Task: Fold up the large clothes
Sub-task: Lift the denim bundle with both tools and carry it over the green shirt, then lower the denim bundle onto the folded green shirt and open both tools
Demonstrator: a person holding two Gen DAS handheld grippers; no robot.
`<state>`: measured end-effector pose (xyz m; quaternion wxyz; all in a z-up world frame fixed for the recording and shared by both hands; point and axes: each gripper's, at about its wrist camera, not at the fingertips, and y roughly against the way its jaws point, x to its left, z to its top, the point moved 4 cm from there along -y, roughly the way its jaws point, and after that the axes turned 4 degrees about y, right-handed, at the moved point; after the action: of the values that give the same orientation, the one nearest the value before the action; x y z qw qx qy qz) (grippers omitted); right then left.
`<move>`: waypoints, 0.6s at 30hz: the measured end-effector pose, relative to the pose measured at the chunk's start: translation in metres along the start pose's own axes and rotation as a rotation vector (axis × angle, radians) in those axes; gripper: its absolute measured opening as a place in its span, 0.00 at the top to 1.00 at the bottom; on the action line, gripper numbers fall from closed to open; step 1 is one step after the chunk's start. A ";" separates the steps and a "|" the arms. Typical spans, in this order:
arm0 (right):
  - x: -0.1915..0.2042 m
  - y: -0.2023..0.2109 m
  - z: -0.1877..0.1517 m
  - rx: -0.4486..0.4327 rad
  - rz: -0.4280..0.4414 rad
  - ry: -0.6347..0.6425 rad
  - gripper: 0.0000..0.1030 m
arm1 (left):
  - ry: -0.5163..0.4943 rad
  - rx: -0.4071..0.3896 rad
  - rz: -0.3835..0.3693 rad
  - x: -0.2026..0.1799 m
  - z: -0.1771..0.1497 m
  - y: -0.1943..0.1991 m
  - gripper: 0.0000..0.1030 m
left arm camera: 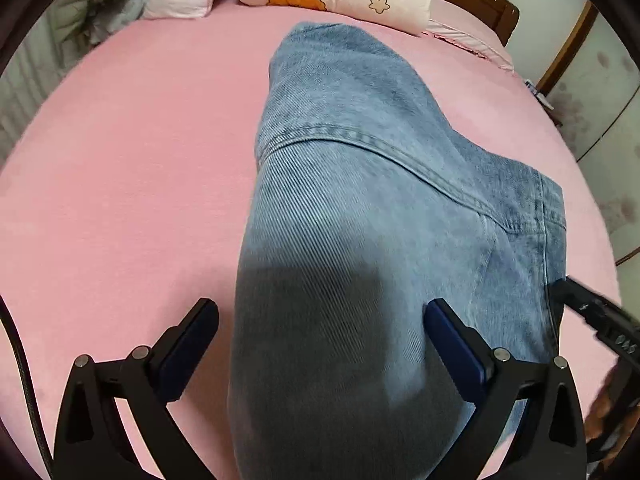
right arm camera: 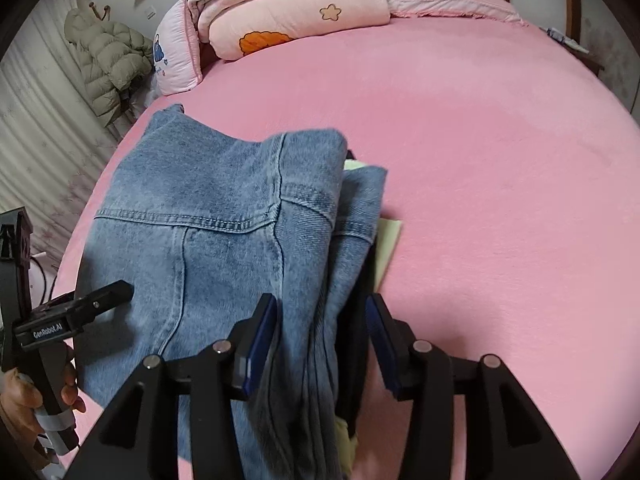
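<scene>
Left gripper (left arm camera: 322, 312): jaws spread wide, blue pads well apart, pointing steeply down. One finger stands over the pink sheet, the other over the denim; neither pad presses on cloth. Nothing held.

Right gripper (right arm camera: 322, 312): jaws partly apart, blue pads on either side of the stacked right edge of the garment. The left pad (right arm camera: 260, 336) lies against the fabric; the right pad stands beside the dark inner layers, contact there not clear. No firm pinch is visible, so the grip reads as released.

Denim garment (right arm camera: 224, 200): faded blue, heavy seams and double stitching, folded into a thick bundle lying on the bed. Its layered folds pile along the right edge, between the right gripper's fingers. In the left wrist view the same garment (left arm camera: 360, 160) runs away from the gripper toward the head of the bed, its near part in shadow.

Pale yellow-green cloth (right arm camera: 390, 236): peeks out from under the bundle's right edge.

Pink bedsheet (right arm camera: 500, 160): covers the bed, smooth around the garment.

Folded pink quilt (right arm camera: 296, 20) with flower and orange prints, and a pillow (right arm camera: 176, 56): at the head of the bed, well apart from the garment.

Olive padded jacket (right arm camera: 108, 60): hangs beside the bed, by the curtain.
</scene>
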<state>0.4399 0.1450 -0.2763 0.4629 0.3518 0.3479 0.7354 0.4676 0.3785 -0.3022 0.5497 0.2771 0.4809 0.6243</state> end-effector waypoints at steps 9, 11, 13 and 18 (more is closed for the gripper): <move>0.010 0.098 -0.029 -0.001 -0.019 0.033 0.55 | -0.065 -0.066 0.020 -0.081 -0.039 0.101 0.01; 0.010 0.123 -0.039 0.002 0.002 0.016 0.55 | -0.071 -0.072 0.010 -0.097 -0.051 0.126 0.01; 0.010 0.151 -0.048 0.001 0.013 0.008 0.55 | -0.076 -0.068 0.012 -0.109 -0.065 0.155 0.01; 0.009 0.229 -0.073 -0.026 0.029 0.020 0.55 | -0.072 -0.071 0.006 -0.125 -0.114 0.247 0.01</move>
<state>0.2764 0.0644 -0.1202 0.4533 0.3436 0.3379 0.7498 0.2948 0.2423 -0.0996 0.5741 0.2812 0.4376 0.6324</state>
